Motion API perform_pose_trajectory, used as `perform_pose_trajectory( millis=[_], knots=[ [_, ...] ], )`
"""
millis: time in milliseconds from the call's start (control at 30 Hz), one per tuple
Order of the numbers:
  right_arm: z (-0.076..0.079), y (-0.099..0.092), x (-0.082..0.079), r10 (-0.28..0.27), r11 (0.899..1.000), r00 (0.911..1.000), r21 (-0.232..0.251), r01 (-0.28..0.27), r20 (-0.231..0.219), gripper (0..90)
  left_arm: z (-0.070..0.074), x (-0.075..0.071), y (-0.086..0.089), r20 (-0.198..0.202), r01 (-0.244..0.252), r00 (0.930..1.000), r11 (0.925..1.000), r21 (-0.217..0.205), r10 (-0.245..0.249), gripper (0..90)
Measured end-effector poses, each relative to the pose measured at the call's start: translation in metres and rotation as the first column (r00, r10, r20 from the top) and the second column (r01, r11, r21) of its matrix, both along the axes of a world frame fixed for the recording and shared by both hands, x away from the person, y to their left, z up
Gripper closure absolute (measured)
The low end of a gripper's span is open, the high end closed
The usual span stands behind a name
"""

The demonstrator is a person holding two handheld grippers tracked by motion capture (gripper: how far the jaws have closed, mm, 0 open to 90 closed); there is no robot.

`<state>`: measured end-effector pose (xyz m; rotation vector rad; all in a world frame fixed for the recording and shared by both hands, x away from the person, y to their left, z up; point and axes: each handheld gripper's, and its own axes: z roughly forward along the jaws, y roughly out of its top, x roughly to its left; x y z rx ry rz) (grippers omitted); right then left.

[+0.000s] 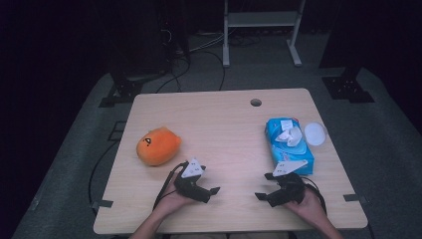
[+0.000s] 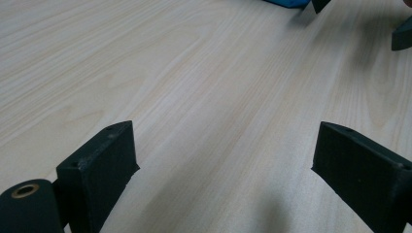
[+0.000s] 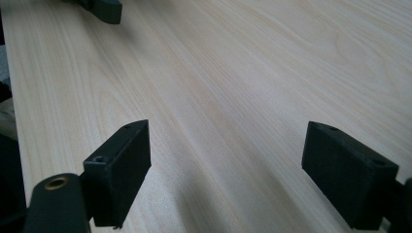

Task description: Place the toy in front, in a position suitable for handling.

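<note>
- Wipes pack (image 1: 289,144) is cut off at the top edge of the left gripper view, showing a blue corner.
- Left gripper (image 1: 211,192) and right gripper (image 1: 263,187) are both released, holding nothing.
- Orange plush (image 1: 158,145) is seen from the high view.

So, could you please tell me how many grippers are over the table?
2: the left gripper near the front edge by the orange plush toy, the right gripper beside the blue wipes pack.

We note the worktop (image 1: 224,129) as pale wood with fine straight grain. The plush toy (image 1: 158,145) is orange with small dark face marks. The wipes pack (image 1: 289,144) is bright blue with white tissue on top; beside it lies a white round lid (image 1: 315,133). Both the left gripper (image 1: 211,191) and the right gripper (image 1: 263,186) are black, each topped by a grey plate.
</note>
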<state>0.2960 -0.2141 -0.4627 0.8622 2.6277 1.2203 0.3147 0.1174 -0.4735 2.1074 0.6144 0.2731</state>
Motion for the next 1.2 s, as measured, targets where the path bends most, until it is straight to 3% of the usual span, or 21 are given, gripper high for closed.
perform_pose_trajectory(
  millis=[400,667,933,1067,1200],
  knots=[
    [0.0,0.001,-0.001,0.007,1.0,1.0,-0.007,-0.007,-0.001,17.0,0.002,0.001,0.003,0.001,-0.01,0.9999,0.9999,-0.012,0.01,8.0],
    [0.0,0.004,-0.002,0.012,1.0,0.9999,-0.013,-0.011,0.003,17.0,0.009,0.001,0.009,0.027,-0.023,0.9994,0.9994,-0.027,0.024,8.0],
    [0.0,0.005,-0.003,0.021,1.0,0.9998,-0.021,-0.021,0.002,17.0,0.025,0.005,0.016,0.062,-0.047,0.9968,0.9969,-0.063,0.051,8.0],
    [-0.001,0.005,-0.002,0.015,1.0,0.9999,-0.01,-0.015,-0.007,17.0,0.041,0.009,0.016,0.07,-0.02,0.9972,0.9957,-0.091,0.027,8.5],
    [-0.003,0.006,-0.002,0.012,1.0,0.9998,-0.018,-0.012,-0.018,17.0,0.057,0.015,0.016,0.096,0.0,0.9953,0.9965,-0.084,0.008,8.5]
  ],
)
